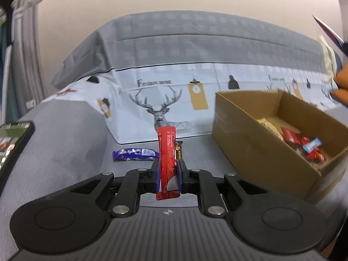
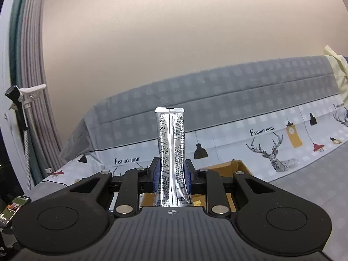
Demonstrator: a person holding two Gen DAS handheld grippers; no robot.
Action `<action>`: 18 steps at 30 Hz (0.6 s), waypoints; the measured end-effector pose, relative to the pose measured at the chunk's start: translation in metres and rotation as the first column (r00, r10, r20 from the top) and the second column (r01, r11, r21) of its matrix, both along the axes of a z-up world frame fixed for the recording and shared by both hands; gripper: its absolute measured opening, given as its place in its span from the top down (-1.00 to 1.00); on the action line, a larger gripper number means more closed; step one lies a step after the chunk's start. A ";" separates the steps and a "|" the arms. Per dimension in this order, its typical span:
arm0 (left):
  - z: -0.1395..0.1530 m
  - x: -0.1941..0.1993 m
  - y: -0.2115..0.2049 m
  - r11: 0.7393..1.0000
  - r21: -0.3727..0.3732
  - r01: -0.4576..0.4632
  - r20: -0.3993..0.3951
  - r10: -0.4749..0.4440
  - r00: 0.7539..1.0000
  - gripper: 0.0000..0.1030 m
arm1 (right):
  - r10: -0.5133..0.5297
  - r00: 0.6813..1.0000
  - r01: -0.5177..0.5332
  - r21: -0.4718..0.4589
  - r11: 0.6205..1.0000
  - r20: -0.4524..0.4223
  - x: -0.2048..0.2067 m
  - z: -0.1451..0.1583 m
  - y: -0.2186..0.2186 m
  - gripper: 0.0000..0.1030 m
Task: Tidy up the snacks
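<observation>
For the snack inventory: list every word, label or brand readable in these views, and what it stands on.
"FASHION HOME": printed on the deer-pattern bedsheet, readable in the right wrist view.
Red snack packet in the left gripper: print too blurred.
Silver snack packet in the right gripper: dense print, too small.
Purple wrapper: unreadable.

The box [image 1: 267, 152] sits right of the wrapper [image 1: 134, 154] on the sofa [image 1: 65, 143]. Snacks [image 1: 304, 148] lie in it. A phone [image 1: 13, 145] lies far left.
</observation>
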State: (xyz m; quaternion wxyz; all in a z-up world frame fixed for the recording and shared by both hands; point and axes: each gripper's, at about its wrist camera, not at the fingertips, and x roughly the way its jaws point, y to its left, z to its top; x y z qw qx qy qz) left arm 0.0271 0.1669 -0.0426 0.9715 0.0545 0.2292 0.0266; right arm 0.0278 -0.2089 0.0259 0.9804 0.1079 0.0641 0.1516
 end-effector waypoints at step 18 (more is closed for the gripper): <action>0.073 0.021 -0.093 0.991 -0.079 0.107 0.048 -0.103 0.993 0.68 | 0.009 0.999 -0.007 0.029 1.000 -0.049 0.026 -0.014 -0.019 0.51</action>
